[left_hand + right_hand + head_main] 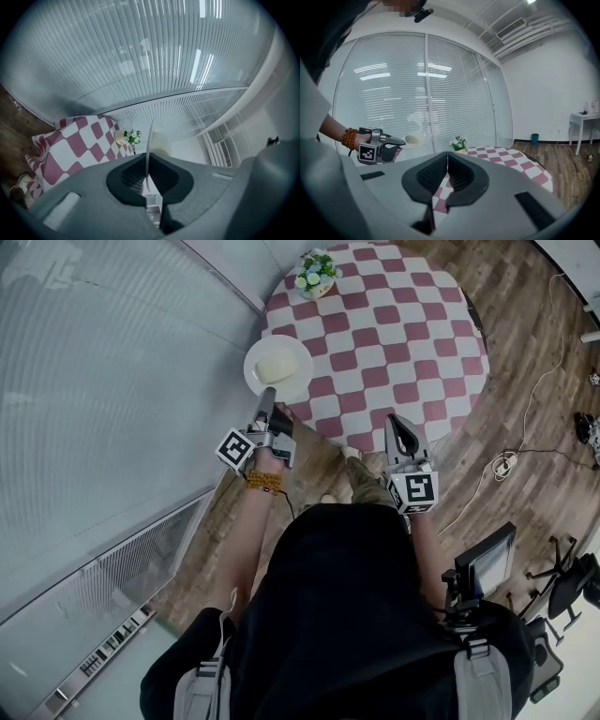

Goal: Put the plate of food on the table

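A white plate (279, 368) with a pale lump of food (273, 367) hovers over the near left edge of the round table with the pink-and-white checked cloth (394, 329). My left gripper (266, 407) is shut on the plate's near rim. In the left gripper view the plate (150, 145) stands edge-on between the jaws of the left gripper (148, 180). My right gripper (398, 425) is shut with nothing in it, near the table's front edge. The right gripper view shows its jaws closed, the right gripper (447, 157) aimed at the table (506, 161), and the left gripper (377, 148) carrying the plate (414, 139).
A small pot of flowers (315, 274) stands at the table's far left edge. A glass wall with blinds (112, 381) runs along the left. A cable (506, 460) lies on the wood floor at the right. A blue bin (535, 138) and a white side table (583, 123) stand far off.
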The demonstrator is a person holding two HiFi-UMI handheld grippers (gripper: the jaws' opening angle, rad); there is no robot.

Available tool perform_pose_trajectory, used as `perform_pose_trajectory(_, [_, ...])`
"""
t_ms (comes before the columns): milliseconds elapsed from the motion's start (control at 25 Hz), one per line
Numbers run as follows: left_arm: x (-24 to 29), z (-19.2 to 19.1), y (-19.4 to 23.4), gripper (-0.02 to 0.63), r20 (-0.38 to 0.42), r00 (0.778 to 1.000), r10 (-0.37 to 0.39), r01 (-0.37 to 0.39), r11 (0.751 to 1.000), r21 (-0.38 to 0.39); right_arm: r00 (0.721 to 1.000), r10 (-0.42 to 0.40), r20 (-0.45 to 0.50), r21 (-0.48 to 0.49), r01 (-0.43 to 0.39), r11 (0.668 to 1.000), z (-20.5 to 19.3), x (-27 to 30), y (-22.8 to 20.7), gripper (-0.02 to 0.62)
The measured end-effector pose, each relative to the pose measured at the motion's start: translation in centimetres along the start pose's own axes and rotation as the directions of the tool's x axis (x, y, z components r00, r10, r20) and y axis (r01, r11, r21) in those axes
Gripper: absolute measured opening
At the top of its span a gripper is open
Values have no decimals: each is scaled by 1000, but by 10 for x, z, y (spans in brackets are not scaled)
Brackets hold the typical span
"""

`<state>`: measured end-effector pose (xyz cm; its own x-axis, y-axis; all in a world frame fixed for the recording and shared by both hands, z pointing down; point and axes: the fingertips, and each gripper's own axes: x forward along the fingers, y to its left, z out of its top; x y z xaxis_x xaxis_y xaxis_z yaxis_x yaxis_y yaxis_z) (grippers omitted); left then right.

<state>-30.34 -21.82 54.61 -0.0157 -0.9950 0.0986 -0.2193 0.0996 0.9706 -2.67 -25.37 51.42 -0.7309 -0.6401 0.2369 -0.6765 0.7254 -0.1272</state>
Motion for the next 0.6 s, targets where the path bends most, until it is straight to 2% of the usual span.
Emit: perform_pose_trajectory(600, [79,-25,64,14,-74,990,121,-123,992,-16,996,-85,-5,17,85,996,8,14,-48,11])
